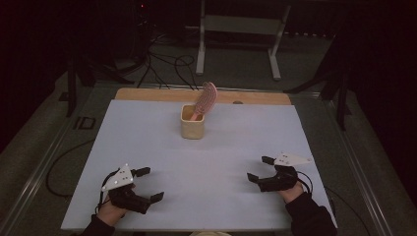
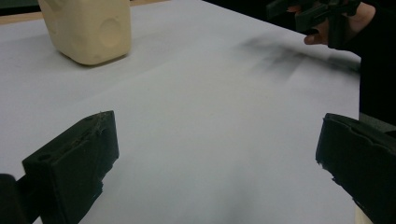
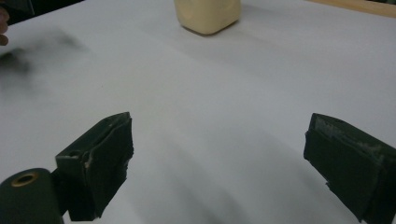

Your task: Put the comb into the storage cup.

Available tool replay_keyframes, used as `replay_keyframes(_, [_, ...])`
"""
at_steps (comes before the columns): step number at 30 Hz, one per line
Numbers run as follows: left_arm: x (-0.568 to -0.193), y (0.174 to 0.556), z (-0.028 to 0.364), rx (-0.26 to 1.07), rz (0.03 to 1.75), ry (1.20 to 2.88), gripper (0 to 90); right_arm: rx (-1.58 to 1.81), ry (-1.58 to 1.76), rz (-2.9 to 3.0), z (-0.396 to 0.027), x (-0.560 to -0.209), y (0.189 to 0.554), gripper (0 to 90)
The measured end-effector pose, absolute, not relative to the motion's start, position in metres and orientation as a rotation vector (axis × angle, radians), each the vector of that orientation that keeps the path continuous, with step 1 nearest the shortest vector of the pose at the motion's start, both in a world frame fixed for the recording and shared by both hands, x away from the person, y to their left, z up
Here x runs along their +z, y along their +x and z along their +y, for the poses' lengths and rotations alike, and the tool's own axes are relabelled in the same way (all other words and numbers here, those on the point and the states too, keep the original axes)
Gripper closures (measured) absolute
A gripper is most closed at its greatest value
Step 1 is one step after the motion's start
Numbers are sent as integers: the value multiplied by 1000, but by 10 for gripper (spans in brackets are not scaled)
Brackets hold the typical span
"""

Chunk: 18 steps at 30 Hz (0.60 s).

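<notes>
Both claws, left [image 1: 149, 185] and right [image 1: 260, 168], gape empty (brush holder [image 1: 192, 121] well ahead).

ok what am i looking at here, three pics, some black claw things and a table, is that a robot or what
No robot: a person sits at the table and holds a two-jaw gripper in each hand. The high view looks down from above the person. In it the left gripper is at lower left and the right gripper at lower right. Both are open, hold nothing, and sit low over the white surface.

The other two pictures come from cameras riding on the grippers, looking along their own black jaws, which rise from the bottom of each picture.

Towards the far side of the table stands a cream square cup with a pink hairbrush leaning in it, bristle end up. The left gripper view also shows the other hand farther off.
</notes>
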<state>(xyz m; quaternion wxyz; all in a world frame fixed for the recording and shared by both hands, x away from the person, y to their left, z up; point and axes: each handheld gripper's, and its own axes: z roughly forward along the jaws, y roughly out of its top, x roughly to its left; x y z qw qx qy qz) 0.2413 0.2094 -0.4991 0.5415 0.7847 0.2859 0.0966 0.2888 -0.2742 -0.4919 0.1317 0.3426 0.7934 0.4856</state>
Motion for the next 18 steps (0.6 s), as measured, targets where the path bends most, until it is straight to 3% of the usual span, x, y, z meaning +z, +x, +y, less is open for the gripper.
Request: replay_keyframes(18, [-499, 241, 209, 227, 678, 1864, 3, 1409, 1078, 2219, -302, -497, 267, 84])
